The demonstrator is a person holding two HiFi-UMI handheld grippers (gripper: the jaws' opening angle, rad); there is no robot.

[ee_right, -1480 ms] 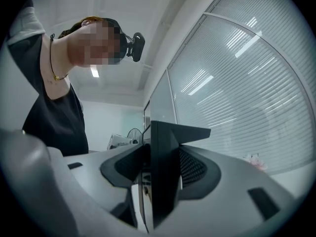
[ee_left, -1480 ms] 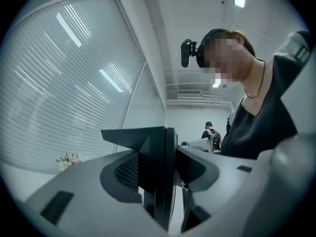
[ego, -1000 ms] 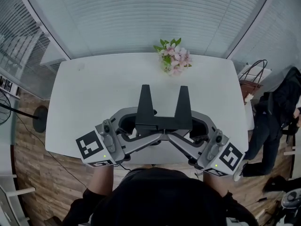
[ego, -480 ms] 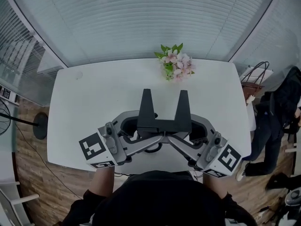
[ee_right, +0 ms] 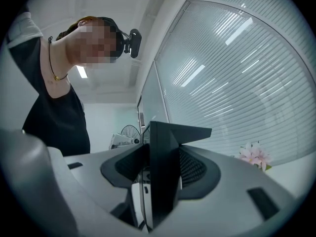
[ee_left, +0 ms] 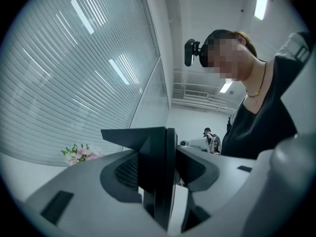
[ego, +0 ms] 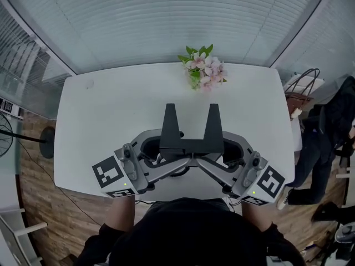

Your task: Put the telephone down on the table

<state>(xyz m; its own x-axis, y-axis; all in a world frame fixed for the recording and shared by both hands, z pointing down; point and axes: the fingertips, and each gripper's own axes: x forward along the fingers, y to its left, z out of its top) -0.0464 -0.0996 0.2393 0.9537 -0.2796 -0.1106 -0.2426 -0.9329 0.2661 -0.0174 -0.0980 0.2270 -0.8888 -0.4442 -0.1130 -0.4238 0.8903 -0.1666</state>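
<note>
The telephone (ego: pixel 191 140) is a black piece with two tapering prongs that point toward the far side. It is over the near middle of the white table (ego: pixel 111 110). My left gripper (ego: pixel 162 148) is shut on its left end and my right gripper (ego: pixel 223 148) on its right end. In the left gripper view the black slab (ee_left: pixel 157 167) stands upright between the grey meshed pads of the left gripper (ee_left: pixel 158 169). The right gripper view shows the same slab (ee_right: pixel 164 167) in the right gripper (ee_right: pixel 163 172), with a thin white edge (ee_right: pixel 139 194) beside it. Whether its underside touches the table is hidden.
A bunch of pink flowers (ego: pixel 203 66) lies at the table's far edge. At the right, off the table, are a dark bag (ego: pixel 302 90) and a standing person (ego: pixel 324 132). A fan base (ego: pixel 47 140) stands on the wooden floor at the left. Glass walls with blinds surround the table.
</note>
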